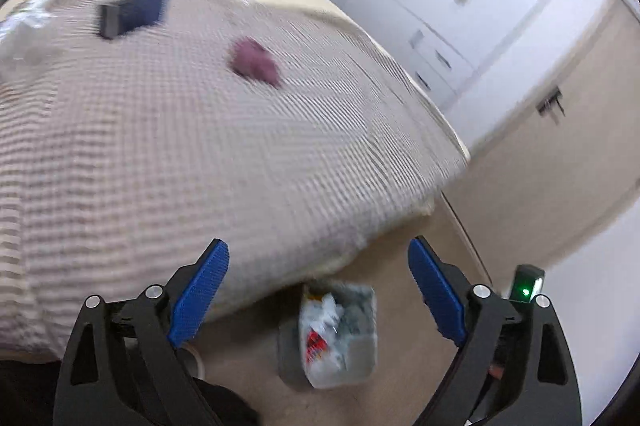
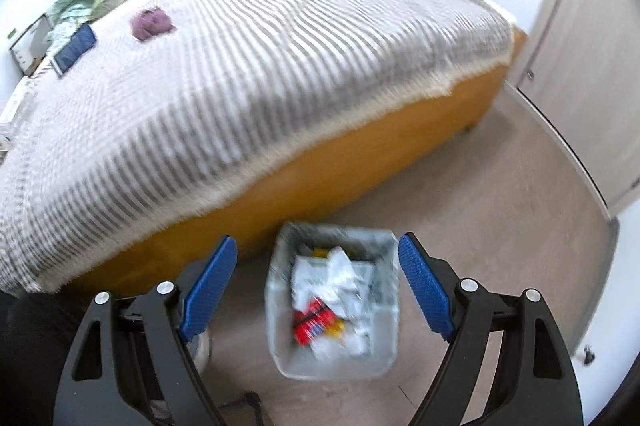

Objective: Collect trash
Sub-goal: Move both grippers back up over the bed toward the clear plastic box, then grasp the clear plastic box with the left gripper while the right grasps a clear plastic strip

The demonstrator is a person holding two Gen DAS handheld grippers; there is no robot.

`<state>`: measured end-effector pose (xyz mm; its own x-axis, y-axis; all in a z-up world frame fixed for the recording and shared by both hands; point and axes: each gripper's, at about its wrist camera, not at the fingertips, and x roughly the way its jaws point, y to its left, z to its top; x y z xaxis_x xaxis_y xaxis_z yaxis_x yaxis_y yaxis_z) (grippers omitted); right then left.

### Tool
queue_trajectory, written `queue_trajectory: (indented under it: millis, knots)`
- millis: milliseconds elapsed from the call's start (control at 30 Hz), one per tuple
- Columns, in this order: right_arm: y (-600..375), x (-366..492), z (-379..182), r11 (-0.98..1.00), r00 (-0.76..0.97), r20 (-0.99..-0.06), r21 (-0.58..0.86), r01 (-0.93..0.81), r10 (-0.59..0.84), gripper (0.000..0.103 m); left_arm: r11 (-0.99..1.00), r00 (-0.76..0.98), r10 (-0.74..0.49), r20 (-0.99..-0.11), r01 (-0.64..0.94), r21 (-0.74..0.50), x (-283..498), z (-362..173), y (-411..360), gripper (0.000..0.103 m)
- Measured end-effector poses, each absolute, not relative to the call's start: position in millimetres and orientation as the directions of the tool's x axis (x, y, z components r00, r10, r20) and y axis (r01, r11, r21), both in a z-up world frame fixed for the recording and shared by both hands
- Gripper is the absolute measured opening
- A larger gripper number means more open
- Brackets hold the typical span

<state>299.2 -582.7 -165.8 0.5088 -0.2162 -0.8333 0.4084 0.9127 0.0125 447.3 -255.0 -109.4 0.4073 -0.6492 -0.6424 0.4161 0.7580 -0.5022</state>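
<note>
The trash bin (image 2: pixel 334 302) stands on the floor just beside the bed (image 2: pixel 280 37), holding crumpled white paper and a red wrapper (image 2: pixel 314 324). Above it the right claw (image 2: pixel 316 290) hangs released, the bin showing between its blue pads, untouched. The left claw (image 1: pixel 318 298) is likewise released and empty, the bin (image 1: pixel 332 336) below it. On the bed, well apart from the bin, lie a purple wad (image 2: pixel 152 22) and a dark blue book (image 2: pixel 75 49).

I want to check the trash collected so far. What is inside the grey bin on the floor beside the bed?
The grey bin holds crumpled white paper or plastic, a red wrapper and something yellow. Whatever lies deeper is covered, and blur hides finer detail.
</note>
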Motion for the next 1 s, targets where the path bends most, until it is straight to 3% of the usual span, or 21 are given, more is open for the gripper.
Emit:
queue_trajectory:
  millis: [600,867,1000]
  knots:
    - [-452,503,-128,0.995,0.635,-0.768,-0.026,0.095,-0.08,0.079,0.82,0.606,-0.43,-0.669,-0.047,-0.57,596,-136,-12,0.089]
    - [-399,557,-136,0.999,0.639,-0.768,0.036,-0.006,0.032,0.079,0.568,0.632,-0.516,-0.579,-0.254,-0.783,687,-181,67,0.088]
    - [-379,566,-141,0.999,0.629,-0.777,0.007,-0.048,0.036,0.08,0.458,0.623,-0.516,-0.587,-0.378,-0.804,724,-201,76,0.075]
